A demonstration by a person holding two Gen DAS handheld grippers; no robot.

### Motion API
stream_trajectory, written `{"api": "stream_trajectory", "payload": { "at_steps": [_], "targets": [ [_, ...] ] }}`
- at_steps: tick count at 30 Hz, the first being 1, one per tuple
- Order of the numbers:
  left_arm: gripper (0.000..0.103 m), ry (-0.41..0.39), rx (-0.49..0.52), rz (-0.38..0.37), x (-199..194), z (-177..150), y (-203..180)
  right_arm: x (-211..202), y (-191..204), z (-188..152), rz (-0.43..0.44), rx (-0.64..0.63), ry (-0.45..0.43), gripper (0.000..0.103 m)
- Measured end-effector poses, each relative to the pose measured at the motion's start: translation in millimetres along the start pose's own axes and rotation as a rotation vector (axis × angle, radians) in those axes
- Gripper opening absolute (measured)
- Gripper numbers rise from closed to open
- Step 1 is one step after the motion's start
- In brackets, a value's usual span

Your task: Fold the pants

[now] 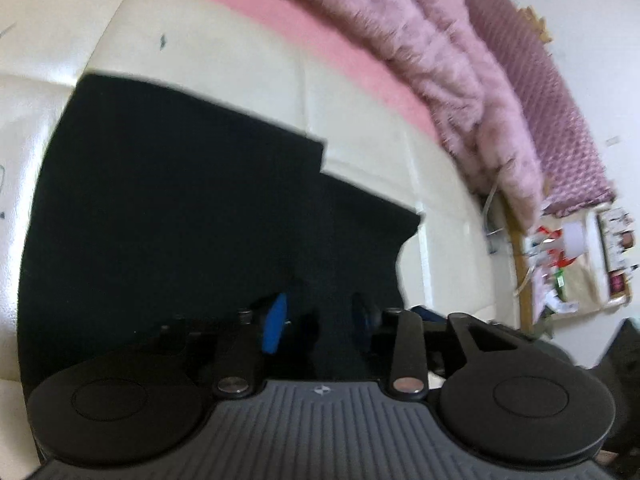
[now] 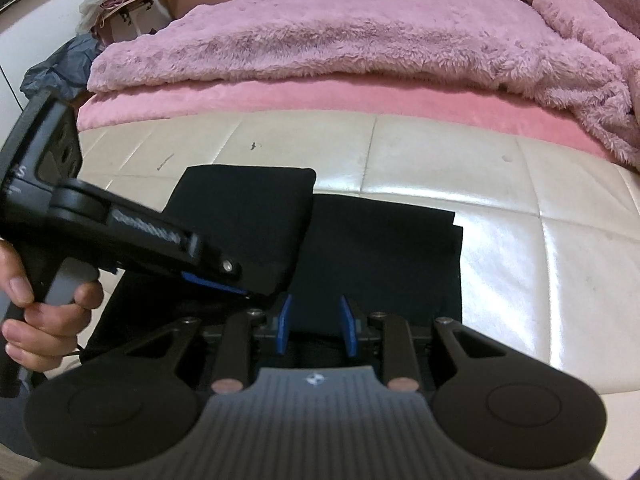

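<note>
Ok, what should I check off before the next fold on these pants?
1. Left tongs open: ok.
2. Right tongs open: ok; free of the cloth: cannot tell.
3. Pants wholly on the bench: cannot tell, near edge hidden.
4. Folded flap lined up with the layer beneath: not ok, it overshoots on the far side.
5. Pink blanket clear of the pants: ok.
</note>
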State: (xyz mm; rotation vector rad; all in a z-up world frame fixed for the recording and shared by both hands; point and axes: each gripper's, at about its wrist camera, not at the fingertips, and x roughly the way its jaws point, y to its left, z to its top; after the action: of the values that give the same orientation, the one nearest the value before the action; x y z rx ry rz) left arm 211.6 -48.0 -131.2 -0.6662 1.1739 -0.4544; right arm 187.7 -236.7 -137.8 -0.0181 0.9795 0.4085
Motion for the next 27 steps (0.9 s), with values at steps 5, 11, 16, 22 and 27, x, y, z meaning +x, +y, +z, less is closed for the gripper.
{"api": "stream_trajectory", "payload": {
  "at_steps": [5,11,16,22,27],
  "targets": [
    [0.048,-0.115,0.070,0.005,-42.2,5.8,-13.0,-7.4,-5.5,1.7,0.003,0.071,-0.021,0.040],
    [0.048,-0.232,0.165,0.203,-80.1,6.4,-4.2,-5.0,-9.9,4.6,0.092,0.243,-0.043,0.059],
    [0.048,-0.265,0.118,0.260,-95.4,3.0,29.3,10.2,-1.9,2.1,0.164,0.371,-0.061,0.058],
    [0.048,-0.265,0.049,0.286,-102.3,-2.6,62.5,39.7,2.0,-1.4,0.215,0.434,-0.028,0.049],
    [0.048,-0.247,0.018,0.284,-100.2,-3.2,77.7,64.0,0.1,2.3,0.185,0.419,-0.008,0.047]
  ]
}}
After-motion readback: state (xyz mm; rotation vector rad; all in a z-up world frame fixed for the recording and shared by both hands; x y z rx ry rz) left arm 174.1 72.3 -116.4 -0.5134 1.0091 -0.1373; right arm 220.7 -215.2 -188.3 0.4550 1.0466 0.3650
